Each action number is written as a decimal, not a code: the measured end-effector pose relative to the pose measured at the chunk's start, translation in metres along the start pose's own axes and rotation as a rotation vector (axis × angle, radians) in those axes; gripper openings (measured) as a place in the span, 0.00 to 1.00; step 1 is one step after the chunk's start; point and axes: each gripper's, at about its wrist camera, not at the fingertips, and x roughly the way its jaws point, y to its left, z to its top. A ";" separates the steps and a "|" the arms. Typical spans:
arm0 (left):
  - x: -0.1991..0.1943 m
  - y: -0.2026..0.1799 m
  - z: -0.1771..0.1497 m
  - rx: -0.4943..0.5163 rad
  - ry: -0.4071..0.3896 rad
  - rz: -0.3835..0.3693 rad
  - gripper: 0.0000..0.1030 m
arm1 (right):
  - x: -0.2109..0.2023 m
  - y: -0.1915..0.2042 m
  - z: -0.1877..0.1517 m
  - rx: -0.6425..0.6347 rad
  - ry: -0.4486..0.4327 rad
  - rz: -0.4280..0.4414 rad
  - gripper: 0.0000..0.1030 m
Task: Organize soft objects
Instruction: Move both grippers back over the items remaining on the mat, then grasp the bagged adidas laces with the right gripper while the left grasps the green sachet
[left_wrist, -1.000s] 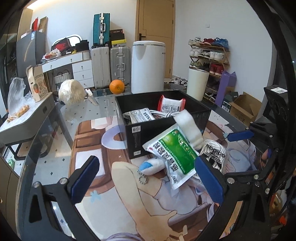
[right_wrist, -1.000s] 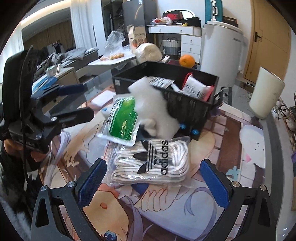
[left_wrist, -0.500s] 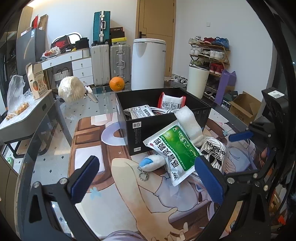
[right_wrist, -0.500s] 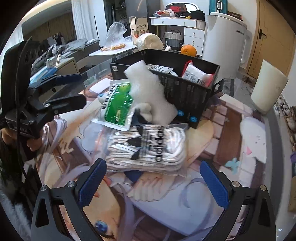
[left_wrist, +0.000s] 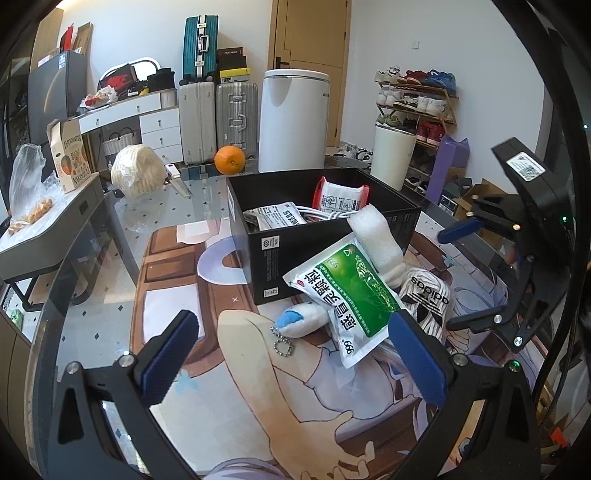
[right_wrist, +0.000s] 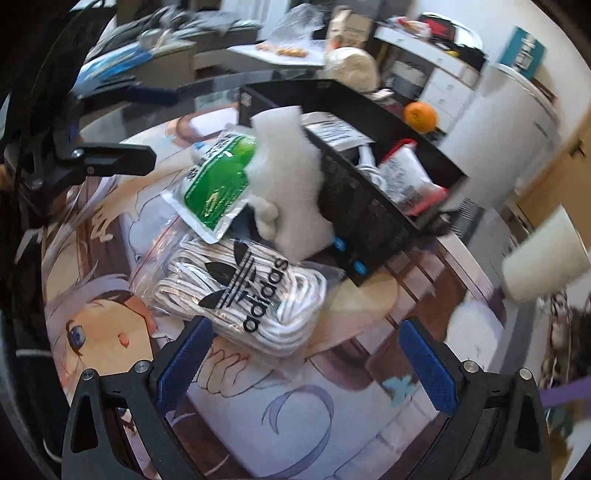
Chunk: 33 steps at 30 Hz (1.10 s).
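A black bin (left_wrist: 258, 236) (right_wrist: 373, 206) on the printed mat holds a red-edged white pouch (left_wrist: 340, 195) (right_wrist: 406, 177) and a white packet (left_wrist: 280, 218). Against its front lean a white foam piece (left_wrist: 376, 240) (right_wrist: 291, 184) and a green pouch (left_wrist: 347, 295) (right_wrist: 218, 181). A small white-and-blue plush with a bead chain (left_wrist: 299, 321) and a bagged Adidas bundle (left_wrist: 428, 295) (right_wrist: 251, 295) lie on the mat. My left gripper (left_wrist: 291, 362) is open and empty in front of the plush. My right gripper (right_wrist: 306, 362) is open and empty in front of the Adidas bundle.
An orange (left_wrist: 229, 159) (right_wrist: 419, 116) and a wrapped pale ball (left_wrist: 136, 175) sit on the glass table behind the bin. A white cylindrical appliance (left_wrist: 293, 122), suitcases (left_wrist: 218, 118) and a shoe rack (left_wrist: 413, 107) stand beyond. A grey side table (left_wrist: 44, 225) is at the left.
The left gripper has drawn back a little from the pile. The right gripper has swung and tilted, so the Adidas bundle now lies closer between its fingers. Both stayed open.
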 end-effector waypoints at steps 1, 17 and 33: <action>0.000 0.000 0.000 0.000 -0.001 -0.002 1.00 | 0.002 0.000 0.002 -0.019 0.010 0.008 0.99; 0.000 0.004 -0.002 -0.004 0.015 -0.014 1.00 | 0.030 0.011 0.035 -0.206 0.032 0.293 0.99; 0.002 0.005 -0.003 -0.004 0.019 -0.009 1.00 | 0.030 0.025 0.016 -0.133 0.023 0.406 0.96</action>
